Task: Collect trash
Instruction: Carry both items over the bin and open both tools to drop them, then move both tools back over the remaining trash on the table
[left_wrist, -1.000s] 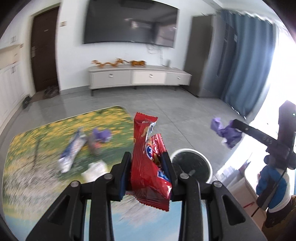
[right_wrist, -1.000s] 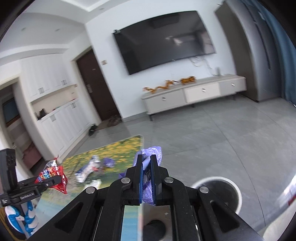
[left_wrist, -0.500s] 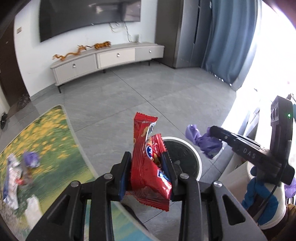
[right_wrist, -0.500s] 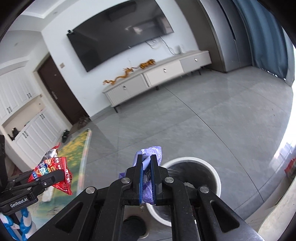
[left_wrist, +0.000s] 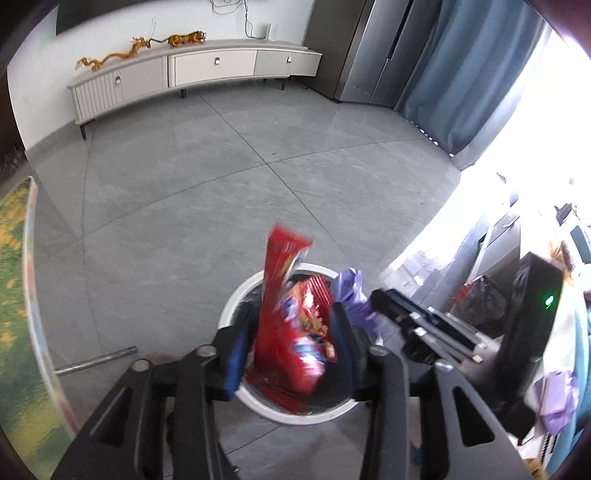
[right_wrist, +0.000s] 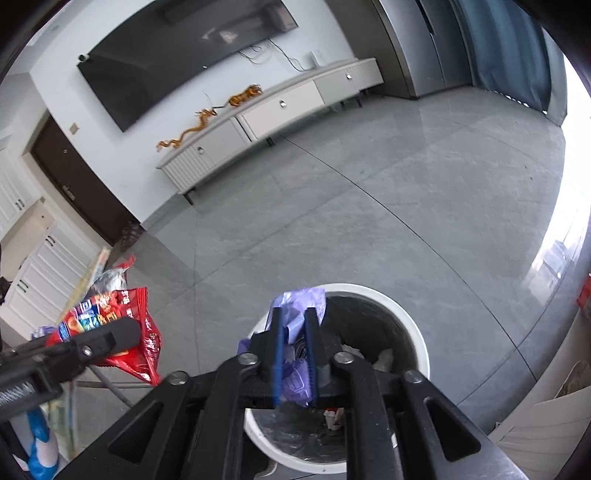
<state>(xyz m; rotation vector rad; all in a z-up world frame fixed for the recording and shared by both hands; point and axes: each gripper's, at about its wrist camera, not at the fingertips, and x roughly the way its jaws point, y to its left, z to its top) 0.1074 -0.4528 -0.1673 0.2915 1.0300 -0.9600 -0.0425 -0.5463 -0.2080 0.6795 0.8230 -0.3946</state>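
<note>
My left gripper has its jaws spread apart; the red snack bag hangs loose and blurred between them, over the white round bin. My right gripper has its jaws slightly parted around a crumpled purple wrapper, over the rim of the same bin. In the right wrist view the left gripper and the red bag show at the left. In the left wrist view the right gripper with the purple wrapper shows at the bin's right.
The bin holds crumpled paper. A table with a flowery yellow-green top is at the left. A TV cabinet stands along the far wall. Blue curtains hang at the right. Grey tiled floor surrounds the bin.
Both grippers moved right and down from the table to over the bin. The left gripper's jaws opened and the red bag is slipping free. The right jaws have parted a little.
</note>
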